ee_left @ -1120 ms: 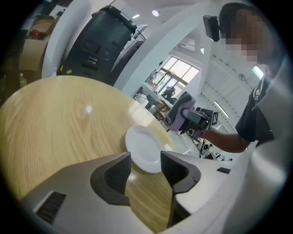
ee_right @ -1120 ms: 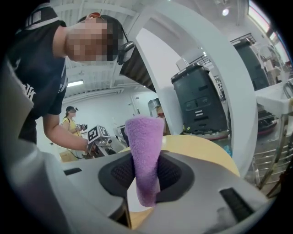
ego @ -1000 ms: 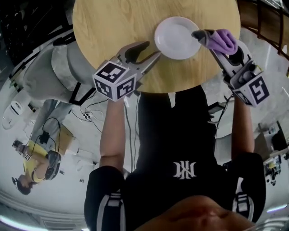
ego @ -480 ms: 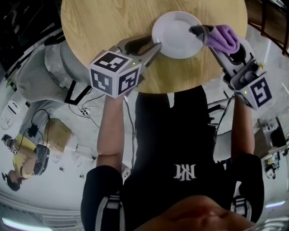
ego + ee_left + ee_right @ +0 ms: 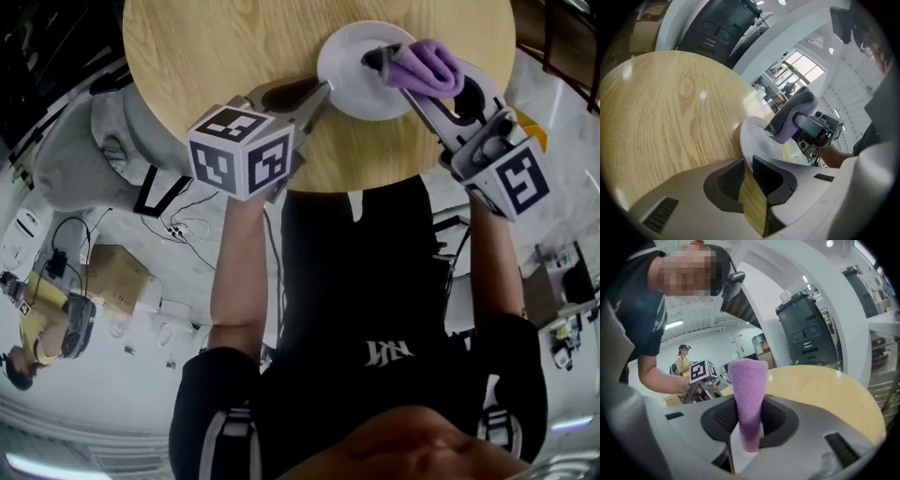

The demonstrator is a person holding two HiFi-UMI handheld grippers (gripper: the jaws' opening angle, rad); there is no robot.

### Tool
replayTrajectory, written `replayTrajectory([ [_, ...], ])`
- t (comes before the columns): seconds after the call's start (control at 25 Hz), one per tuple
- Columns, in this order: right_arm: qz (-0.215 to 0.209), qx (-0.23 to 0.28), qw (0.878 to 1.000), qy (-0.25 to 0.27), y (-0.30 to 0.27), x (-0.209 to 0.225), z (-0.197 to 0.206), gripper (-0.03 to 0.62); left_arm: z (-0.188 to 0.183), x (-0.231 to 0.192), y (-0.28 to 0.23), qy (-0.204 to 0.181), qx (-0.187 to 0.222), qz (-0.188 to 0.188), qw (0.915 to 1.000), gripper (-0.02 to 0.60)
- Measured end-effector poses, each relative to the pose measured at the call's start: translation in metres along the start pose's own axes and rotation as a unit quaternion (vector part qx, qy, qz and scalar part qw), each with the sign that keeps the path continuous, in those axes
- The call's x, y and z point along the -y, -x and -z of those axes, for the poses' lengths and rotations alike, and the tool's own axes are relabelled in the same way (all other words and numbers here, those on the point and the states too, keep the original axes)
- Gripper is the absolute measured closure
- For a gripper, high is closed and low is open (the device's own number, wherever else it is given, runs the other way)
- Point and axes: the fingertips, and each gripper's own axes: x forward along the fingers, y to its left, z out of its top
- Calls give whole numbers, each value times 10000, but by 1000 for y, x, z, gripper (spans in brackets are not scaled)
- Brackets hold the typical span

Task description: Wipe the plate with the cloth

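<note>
Closest to you, the marker cube of your left gripper (image 5: 314,94) hangs at the near edge of the round wooden table (image 5: 206,56). Its body reaches forward and to the right until the jaws meet the near-left rim of the white plate (image 5: 349,92). Your left gripper view shows those jaws drawn in narrow, with the plate's rim nipped between the dark pads and the table's wood showing through the gap behind it. On your other side, your right gripper (image 5: 380,64) comes in from the table's right edge with its cube out past the tabletop, and it angles forward and left over the plate. Its jaws are clamped on the purple cloth (image 5: 427,67). In your right gripper view the cloth stands as a folded roll squeezed between the two pads, its rounded end poking out beyond the tips. From your head view the bunched cloth lies over the plate's right side, with the jaw tips above the plate's far middle. Whether the cloth presses on the surface cannot be told. The plate lies flat, a little in from the table's near edge and right of its middle. Far off, a person in a yellow top (image 5: 683,359) stands in the background of your right gripper view.
</note>
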Motion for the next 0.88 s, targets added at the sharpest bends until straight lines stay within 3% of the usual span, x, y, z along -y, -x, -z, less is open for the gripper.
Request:
replayTrajectory([
  [0.12,32,-354,9987,-369,-26,-6,6,494,2,0,1,179,51,-49,9998,526],
  [0.36,-149,-945,9935,-614,-67,-15,12,494,3,3,2,231,158,-108,9996,528],
  [0.64,535,-1459,9866,495,-59,15,22,494,4,4,2,170,203,-153,9995,529],
  [0.88,1035,-1629,9796,561,-19,49,33,494,5,2,2,136,177,-166,9996,529],
])
